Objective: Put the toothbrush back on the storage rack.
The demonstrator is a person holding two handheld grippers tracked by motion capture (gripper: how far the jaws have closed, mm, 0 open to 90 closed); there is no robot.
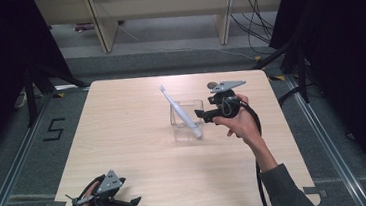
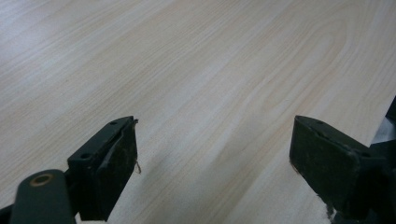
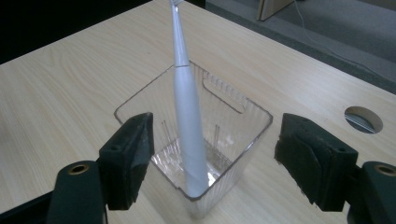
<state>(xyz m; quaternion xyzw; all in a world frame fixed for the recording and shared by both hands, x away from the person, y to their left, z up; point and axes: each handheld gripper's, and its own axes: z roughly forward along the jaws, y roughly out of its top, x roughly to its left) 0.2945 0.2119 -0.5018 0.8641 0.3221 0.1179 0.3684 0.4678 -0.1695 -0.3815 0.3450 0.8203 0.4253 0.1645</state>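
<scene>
A clear ribbed plastic bin (image 1: 194,106) stands right of the middle of the wooden table (image 1: 124,138). A white electric toothbrush (image 1: 181,112) leans in it, its base in one corner and its head sticking out up and to the left. My right gripper (image 1: 200,114) sits just to the right of the bin, pointing at it. In the right gripper view the jaws (image 3: 215,126) are open with nothing pressed between them, and the bin (image 3: 261,114) and the toothbrush (image 3: 187,116) lie just ahead. My left gripper (image 1: 135,202) rests open at the table's near left edge, over bare wood (image 2: 215,126).
A round cable hole (image 3: 363,119) sits in the tabletop beyond the bin, toward the far right. Desk legs and cables stand on the grey floor behind the table. Dark curtains hang on both sides.
</scene>
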